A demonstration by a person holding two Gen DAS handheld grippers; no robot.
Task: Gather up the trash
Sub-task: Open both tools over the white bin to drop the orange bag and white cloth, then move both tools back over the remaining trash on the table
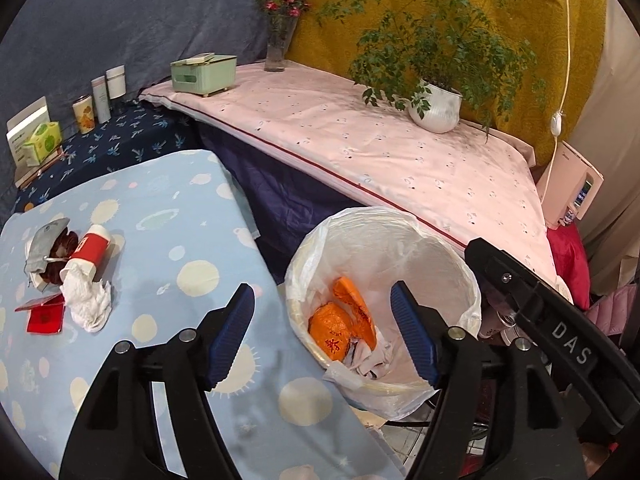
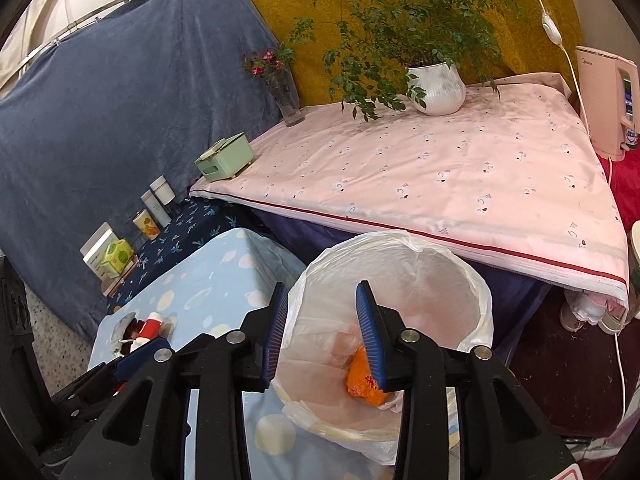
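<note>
Our left tongs (image 1: 322,336) hang released with nothing between the blue pads, straddling the edge of the desk (image 1: 192,240) and the rim of the trash bin (image 1: 384,240). Our right tongs (image 2: 322,334) are also released and empty, poised over the bin's mouth. The bin, lined with a white bag, stands just beside the desk's corner; inside lie orange wrappers (image 1: 340,328) and some crumpled paper. On the blue spotted cloth of the desk, trash remains to the left: a crumpled white tissue (image 1: 90,300), a red-and-white tube (image 1: 90,246) touching it, a grey mask (image 1: 46,240), and a red packet (image 1: 44,314) near the tissue. Beyond, the pink-covered surface (image 1: 380,152) carries a green box (image 1: 202,72), a potted plant (image 1: 436,106) and a flower vase (image 1: 276,46).
</note>
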